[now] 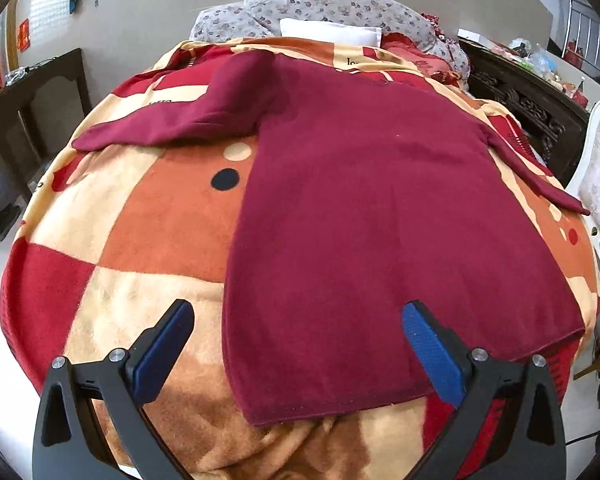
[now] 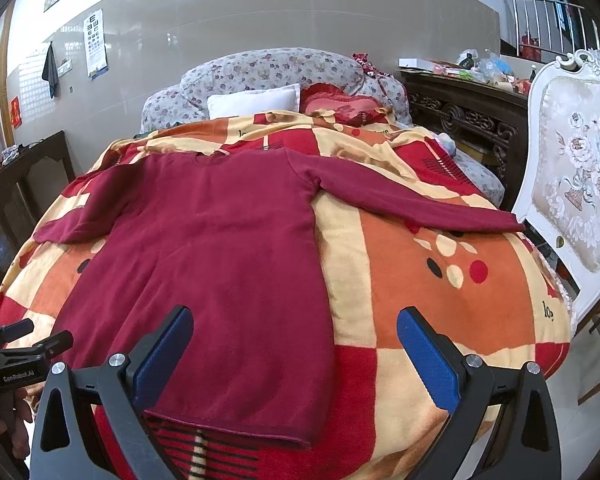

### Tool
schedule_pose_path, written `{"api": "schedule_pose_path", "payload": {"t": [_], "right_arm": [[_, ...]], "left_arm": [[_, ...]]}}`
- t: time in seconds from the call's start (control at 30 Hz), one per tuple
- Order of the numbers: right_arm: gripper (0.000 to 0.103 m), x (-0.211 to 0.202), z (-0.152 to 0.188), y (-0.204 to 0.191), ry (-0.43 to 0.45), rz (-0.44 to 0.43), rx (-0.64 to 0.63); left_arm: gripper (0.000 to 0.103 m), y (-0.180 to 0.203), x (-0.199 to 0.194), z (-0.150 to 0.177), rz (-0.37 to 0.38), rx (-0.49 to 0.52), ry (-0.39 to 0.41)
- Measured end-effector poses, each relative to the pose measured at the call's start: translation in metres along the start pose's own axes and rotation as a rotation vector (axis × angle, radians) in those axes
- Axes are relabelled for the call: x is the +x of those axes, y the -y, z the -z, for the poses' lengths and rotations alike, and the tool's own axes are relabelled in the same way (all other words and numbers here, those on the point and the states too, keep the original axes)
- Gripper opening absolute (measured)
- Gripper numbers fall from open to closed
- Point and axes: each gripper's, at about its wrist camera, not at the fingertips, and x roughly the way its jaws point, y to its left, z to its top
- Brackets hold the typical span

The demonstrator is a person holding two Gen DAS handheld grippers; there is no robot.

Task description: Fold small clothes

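A dark red long-sleeved sweater lies flat on a checked orange, red and cream blanket, hem nearest me, both sleeves spread outward. My left gripper is open above the hem's left corner, nothing between its blue pads. My right gripper is open over the hem's right corner, also holding nothing. The left sleeve reaches toward the bed's left edge. The right sleeve stretches to the right edge. In the right wrist view, the other gripper shows at the lower left.
A white pillow and a red cushion lie at the head of the bed against a floral headboard. A white upholstered chair stands at the right. Dark wooden furniture flanks the left, and a carved cabinet the right.
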Motion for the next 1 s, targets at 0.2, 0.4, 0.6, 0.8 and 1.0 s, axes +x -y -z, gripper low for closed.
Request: {"api": "schedule_pose_path", "payload": {"t": [0.2,0.4,0.6,0.8,1.0], "right_arm": [[0.103,-0.001,0.001,-0.001,-0.001,-0.004,-0.002],[0.103,0.0,0.001,-0.002,-0.001,0.001,-0.006],[0.103,0.002,0.003,-0.003,-0.005,-0.011,-0.002],[0.103,0.005,0.004,-0.004,-0.014,-0.011,-0.006],[0.103,0.008,0.003,-0.006,-0.018,-0.013,-0.009]], "left_arm": [[0.103,0.005,-0.002,-0.001,0.038,0.006,0.01],[0.103,0.013,0.005,-0.003,-0.007,0.051,-0.008],[0.103,0.018,0.01,-0.007,-0.051,0.062,-0.013],[0.103,0.015,0.014,-0.01,-0.041,0.042,-0.02],[0.103,0.012,0.016,-0.012,-0.026,0.029,-0.021]]}}
